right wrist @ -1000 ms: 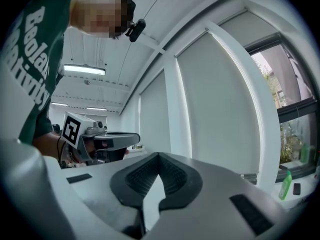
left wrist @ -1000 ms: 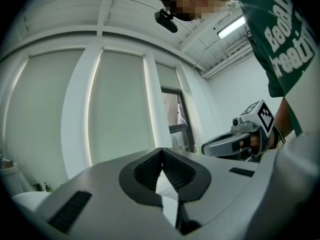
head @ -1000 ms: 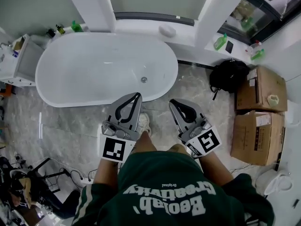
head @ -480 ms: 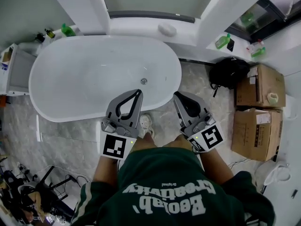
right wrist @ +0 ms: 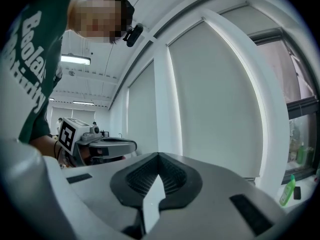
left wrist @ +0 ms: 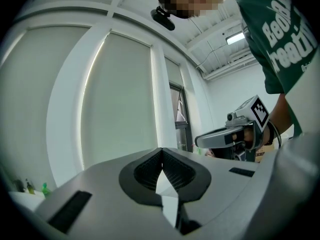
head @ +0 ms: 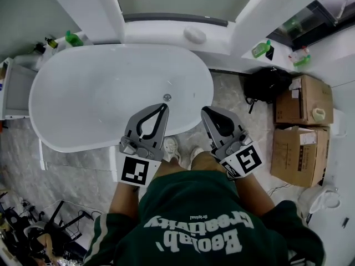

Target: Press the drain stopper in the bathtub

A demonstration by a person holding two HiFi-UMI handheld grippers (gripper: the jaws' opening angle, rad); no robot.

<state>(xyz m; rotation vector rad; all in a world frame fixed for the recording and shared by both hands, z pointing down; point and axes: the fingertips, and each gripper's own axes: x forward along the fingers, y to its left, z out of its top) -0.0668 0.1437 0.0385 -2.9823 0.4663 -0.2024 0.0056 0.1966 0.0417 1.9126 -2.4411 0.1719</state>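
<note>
The white oval bathtub (head: 83, 71) fills the left middle of the head view. Its small round metal drain stopper (head: 167, 97) sits in the tub floor near the right end. My left gripper (head: 164, 108) is shut and empty, its tip over the tub's near rim just short of the stopper. My right gripper (head: 204, 111) is shut and empty too, beside the tub's right end over the floor. In the left gripper view the jaws meet at the tip (left wrist: 161, 151), pointing up at the window, with the right gripper (left wrist: 230, 134) alongside. The right gripper view (right wrist: 159, 156) shows the same.
Two cardboard boxes (head: 304, 101) (head: 297, 154) and a black backpack (head: 262, 87) stand at the right. Green bottles (head: 72, 37) (head: 259, 49) and a white soap (head: 195, 34) rest on the ledge behind the tub. A white cabinet (head: 14, 90) is at the left. The person's shoes (head: 171, 146) touch the tub's base.
The person has stepped closer to the tub. Both grippers, still shut, have moved forward, and the left tip now reaches over the tub's rim near the stopper.
</note>
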